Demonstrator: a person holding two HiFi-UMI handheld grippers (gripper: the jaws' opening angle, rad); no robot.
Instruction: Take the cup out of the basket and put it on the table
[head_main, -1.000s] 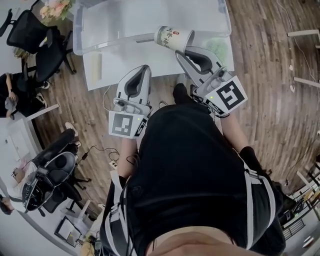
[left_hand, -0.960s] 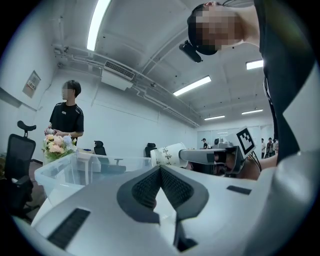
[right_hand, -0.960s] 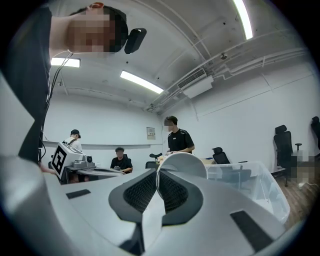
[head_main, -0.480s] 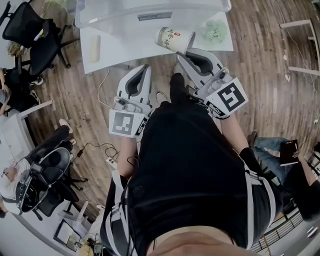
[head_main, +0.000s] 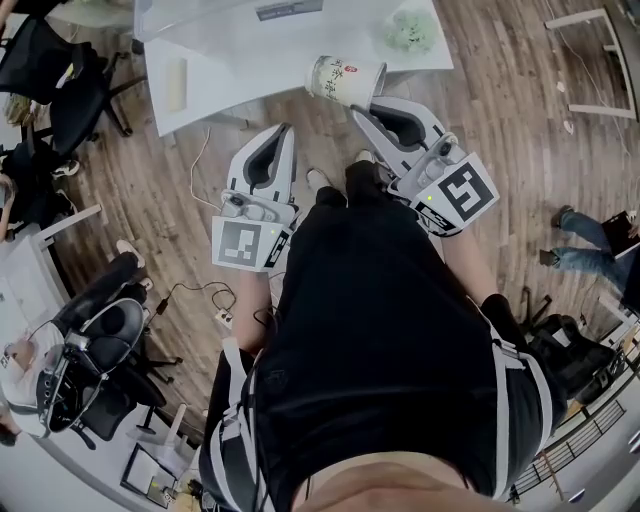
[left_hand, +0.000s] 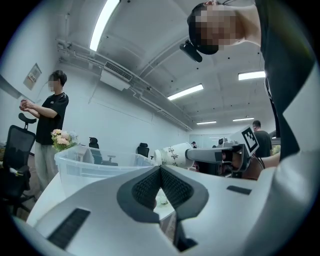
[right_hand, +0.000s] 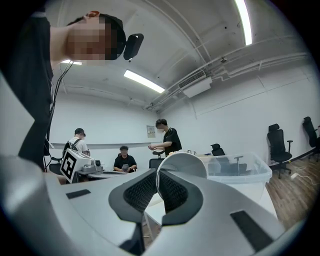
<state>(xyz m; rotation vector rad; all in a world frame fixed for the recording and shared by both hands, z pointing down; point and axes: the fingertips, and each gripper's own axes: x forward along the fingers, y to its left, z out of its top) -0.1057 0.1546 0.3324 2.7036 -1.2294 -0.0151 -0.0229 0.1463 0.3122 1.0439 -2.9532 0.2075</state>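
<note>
Starting at the left, the clear basket (left_hand: 85, 167) sat on the white desk (head_main: 230, 60). The left claw (head_main: 284, 132) was shut tight with nothing in it, out over the floor. Next to it, the cup (head_main: 345, 80) hung in the air at the desk's near edge, tipped on its side. The right claw (head_main: 362, 105) was clamped on the cup's rim. The cup was out of the basket but not yet on the desk. The best way, I think, was to bring it over a bare bit of desk, turn it upright, lower it till the bottom touched, and only then let go. A thin rim could slip or squash, so slow was best.
</note>
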